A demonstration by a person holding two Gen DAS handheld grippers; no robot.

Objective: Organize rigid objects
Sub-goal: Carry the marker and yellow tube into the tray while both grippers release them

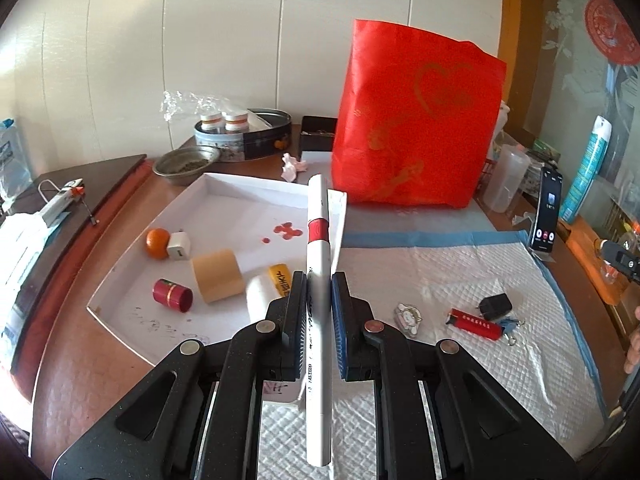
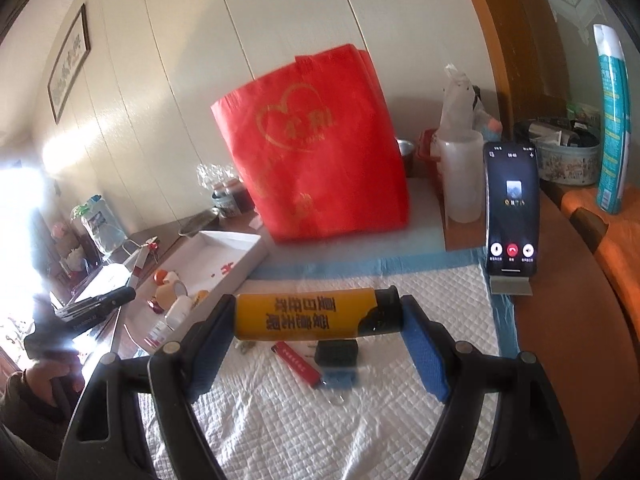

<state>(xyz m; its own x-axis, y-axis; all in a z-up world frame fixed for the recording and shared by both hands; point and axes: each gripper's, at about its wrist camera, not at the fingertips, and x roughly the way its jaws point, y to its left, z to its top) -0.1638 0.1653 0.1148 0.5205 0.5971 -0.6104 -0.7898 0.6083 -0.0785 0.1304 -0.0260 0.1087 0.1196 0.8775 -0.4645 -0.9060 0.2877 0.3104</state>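
Note:
My left gripper (image 1: 319, 280) is shut on a white marker pen (image 1: 318, 240) with a red band, held lengthwise above the near right edge of the white tray (image 1: 224, 188). The tray holds an orange (image 1: 156, 242), a white charger (image 1: 179, 246), a tape roll (image 1: 218, 276), a red cap-like cylinder (image 1: 173, 295) and a white bottle (image 1: 262, 294). My right gripper (image 2: 316, 316) is shut on a yellow lighter (image 2: 308, 318) with a black end, held crosswise above the white quilted pad (image 2: 320, 420). A red lighter (image 2: 298, 364) and a black charger (image 2: 336, 352) lie on the pad below.
A red bag (image 1: 416, 120) stands behind the pad. A phone (image 2: 511, 208) leans on a stand at the right. A keychain charm (image 1: 408, 318) lies on the pad (image 1: 460, 280). Tins, a metal bowl (image 1: 186, 164) and a plastic jug (image 1: 506, 176) stand at the back.

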